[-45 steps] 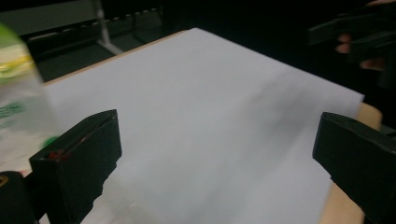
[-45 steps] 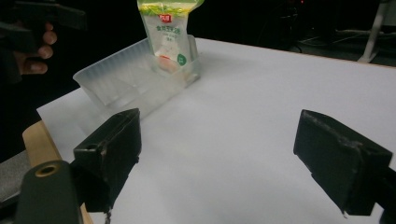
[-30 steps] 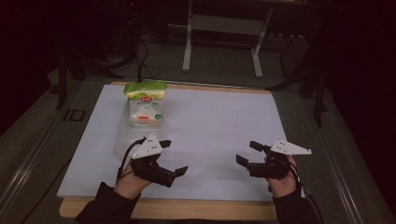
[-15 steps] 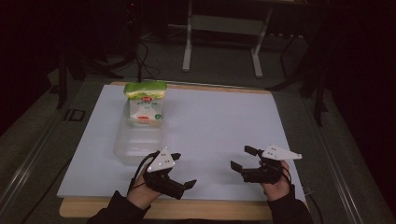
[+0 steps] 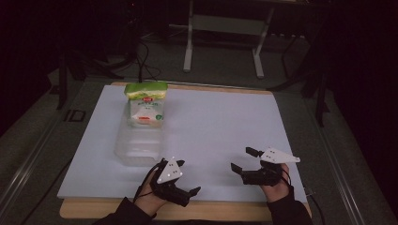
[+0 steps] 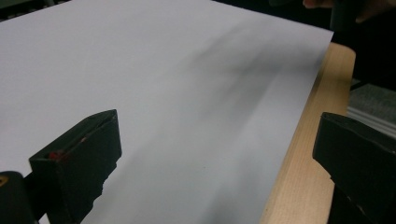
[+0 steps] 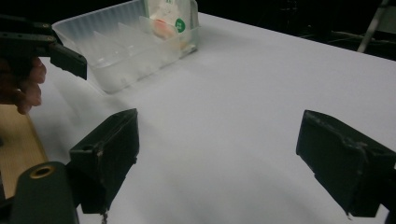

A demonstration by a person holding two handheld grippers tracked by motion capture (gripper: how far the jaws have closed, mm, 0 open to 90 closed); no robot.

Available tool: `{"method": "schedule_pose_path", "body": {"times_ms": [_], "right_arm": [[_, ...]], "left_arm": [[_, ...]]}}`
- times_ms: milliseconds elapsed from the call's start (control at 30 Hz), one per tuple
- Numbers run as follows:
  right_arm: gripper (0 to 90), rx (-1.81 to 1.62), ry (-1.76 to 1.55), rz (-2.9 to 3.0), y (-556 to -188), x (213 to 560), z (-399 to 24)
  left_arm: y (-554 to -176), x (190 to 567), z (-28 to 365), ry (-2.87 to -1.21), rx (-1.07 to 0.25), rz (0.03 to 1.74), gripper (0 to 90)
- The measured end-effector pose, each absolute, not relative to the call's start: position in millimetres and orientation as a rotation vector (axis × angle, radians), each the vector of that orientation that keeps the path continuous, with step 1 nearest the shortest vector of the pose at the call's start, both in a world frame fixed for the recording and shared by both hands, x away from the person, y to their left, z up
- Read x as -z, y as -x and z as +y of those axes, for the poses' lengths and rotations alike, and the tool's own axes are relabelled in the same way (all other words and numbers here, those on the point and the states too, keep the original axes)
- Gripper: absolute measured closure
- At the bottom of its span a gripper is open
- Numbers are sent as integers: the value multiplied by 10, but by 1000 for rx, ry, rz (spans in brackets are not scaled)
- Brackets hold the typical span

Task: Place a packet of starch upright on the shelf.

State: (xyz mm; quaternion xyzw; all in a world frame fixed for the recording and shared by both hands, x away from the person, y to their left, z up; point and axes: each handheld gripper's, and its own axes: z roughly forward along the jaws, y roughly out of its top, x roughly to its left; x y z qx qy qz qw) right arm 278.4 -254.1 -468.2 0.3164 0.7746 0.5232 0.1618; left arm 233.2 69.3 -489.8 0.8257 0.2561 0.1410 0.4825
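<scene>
A clear plastic container [image 5: 136, 145] lies on the left of the white sheet [image 5: 220, 122], with a white packet with a green label [image 5: 146, 113] standing at its far end. Behind that sits a green and yellow pack [image 5: 146, 90]. My left gripper [image 5: 187, 177] is open near the table's front edge, just in front of the container, and holds nothing. My right gripper [image 5: 242, 159] is open at the front right, pointing left. In the right gripper view, the container [image 7: 121, 51] and packet [image 7: 170, 18] lie ahead between the wide jaws of my right gripper [image 7: 229, 158].
The wooden table edge [image 6: 303, 140] runs close by the right jaw of my left gripper [image 6: 210, 158]. Dark floor, cables and a metal stand [image 5: 220, 28] lie beyond the table's far edge. The left gripper [image 7: 46, 46] shows at the left of the right gripper view.
Both grippers have drawn back toward the front edge of the table. The left one has left the container's side and turned to the right. Both stayed open.
</scene>
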Motion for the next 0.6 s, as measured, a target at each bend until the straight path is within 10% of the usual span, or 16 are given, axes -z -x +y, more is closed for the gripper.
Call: {"method": "schedule_pose_path", "body": {"times_ms": [600], "right_arm": [[142, -1457, -918, 2257, -2797, 4746, -2484]], "left_arm": [[-2310, 5049, 614, -2024, -346, 620, 15]]}}
